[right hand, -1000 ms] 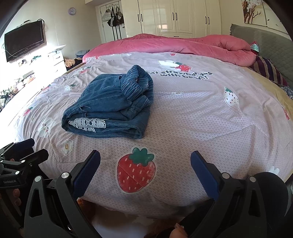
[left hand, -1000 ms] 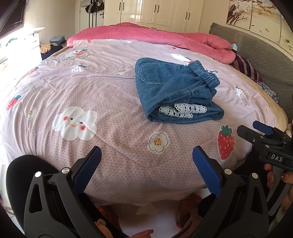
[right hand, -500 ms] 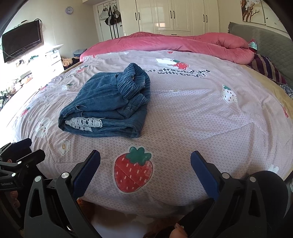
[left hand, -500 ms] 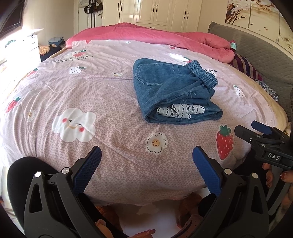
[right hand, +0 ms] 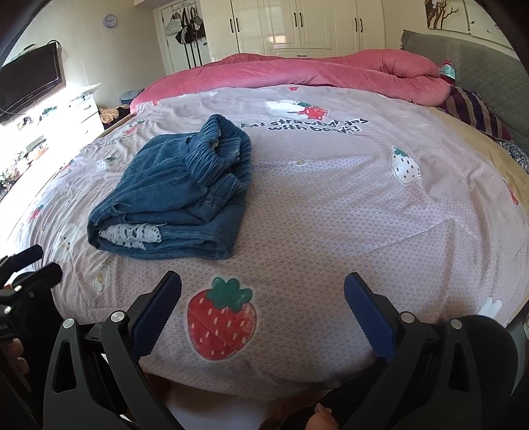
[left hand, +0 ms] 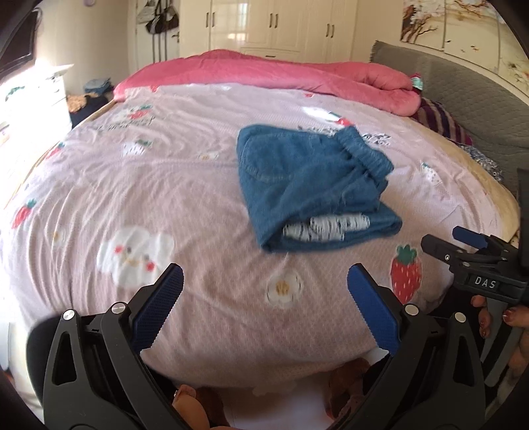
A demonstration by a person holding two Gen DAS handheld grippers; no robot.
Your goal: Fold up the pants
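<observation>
Blue denim pants (left hand: 307, 185) lie folded into a thick bundle on the pink printed bedspread (left hand: 185, 185), white lace trim showing at the near edge and the ribbed waistband on top. In the right wrist view the pants (right hand: 178, 192) sit left of centre. My left gripper (left hand: 264, 307) stands open at the bed's near edge, short of the bundle, holding nothing. Wide open too is my right gripper (right hand: 263, 314), above a strawberry print (right hand: 221, 324), to the right of the pants. Each gripper shows at the side of the other's view.
A rolled pink duvet (right hand: 314, 72) lies across the far side of the bed, with a grey headboard (left hand: 463, 99) and striped pillow (right hand: 476, 112) at the right. White wardrobes (right hand: 297, 26) stand behind. A dresser (right hand: 79, 112) and wall TV (right hand: 29, 82) are on the left.
Both grippers have drawn back slightly and tilted, so the pants sit a little higher in the views. The pants have not moved. Both grippers stay open.
</observation>
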